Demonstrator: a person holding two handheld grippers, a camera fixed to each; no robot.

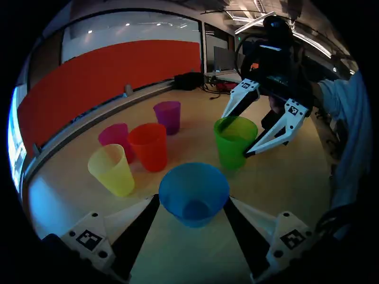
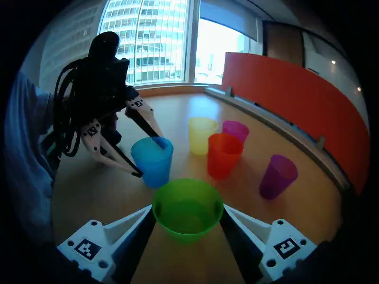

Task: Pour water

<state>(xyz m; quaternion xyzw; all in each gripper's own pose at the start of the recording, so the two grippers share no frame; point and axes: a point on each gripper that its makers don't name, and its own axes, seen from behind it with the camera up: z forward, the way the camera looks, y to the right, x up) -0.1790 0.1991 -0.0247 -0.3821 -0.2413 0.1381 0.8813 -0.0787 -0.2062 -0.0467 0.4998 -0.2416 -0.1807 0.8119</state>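
Left gripper [image 1: 192, 199] is clamped on the blue cup [image 1: 193, 189], right gripper [image 2: 187, 207] squeezing the green cup [image 2: 187, 215], both upright, side by side over the wooden table [image 1: 284, 175]; yellow cup [image 1: 111, 170], pink cup [image 1: 113, 135], orange cup [image 1: 149, 146], purple cup [image 1: 167, 116] clustered nearby

yellow cup [image 1: 111, 169], pink cup [image 1: 113, 135] and orange cup [image 1: 149, 146] stand packed together; purple cup [image 1: 167, 116] apart behind; open worktop [image 1: 194, 142] lane between orange cup and green cup [image 1: 234, 142].

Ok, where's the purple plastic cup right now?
The purple plastic cup stands on the wooden table, behind the orange plastic cup in the left gripper view, nearer the red wall.
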